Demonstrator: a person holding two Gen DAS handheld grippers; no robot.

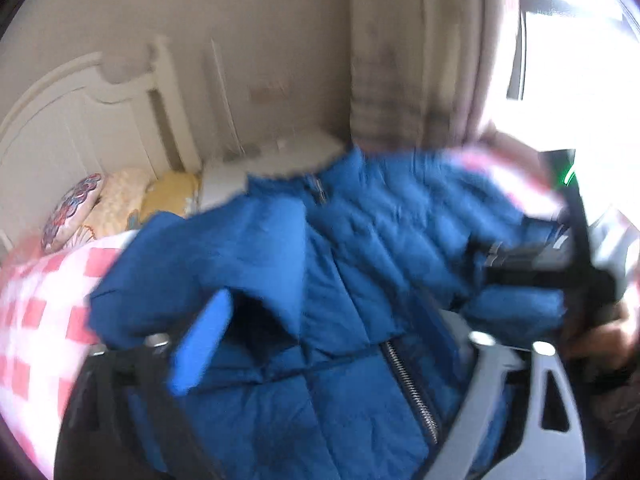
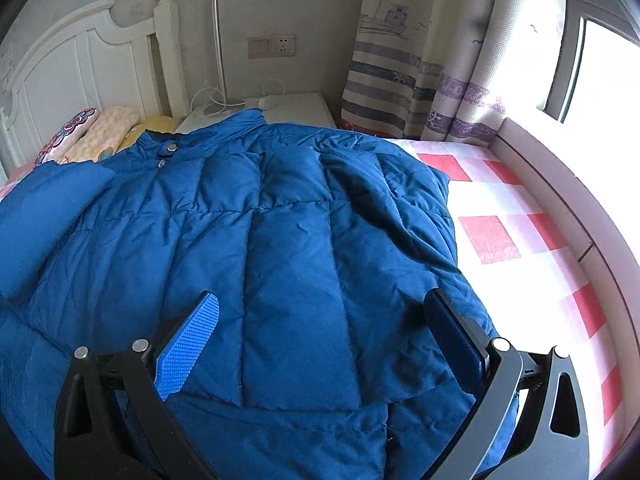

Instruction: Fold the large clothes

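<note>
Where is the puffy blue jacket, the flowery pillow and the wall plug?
puffy blue quilted jacket [image 2: 288, 240], right wrist view, middle panel
flowery pillow [image 2: 66, 136], right wrist view, patterned face
beige wall plug socket [image 2: 283, 45], right wrist view, socket plate

Right gripper [image 2: 320, 336]: black forked finger arms with silver round pins; ribbed blue pads [image 2: 188, 350]. Left gripper [image 1: 332, 344]: one black arm, one grey, blue pad.

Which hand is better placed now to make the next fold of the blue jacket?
Probably the right. The right gripper hangs open directly over the jacket, its view sharp. The left gripper is open too, with nothing held, but its view is blurred.
</note>
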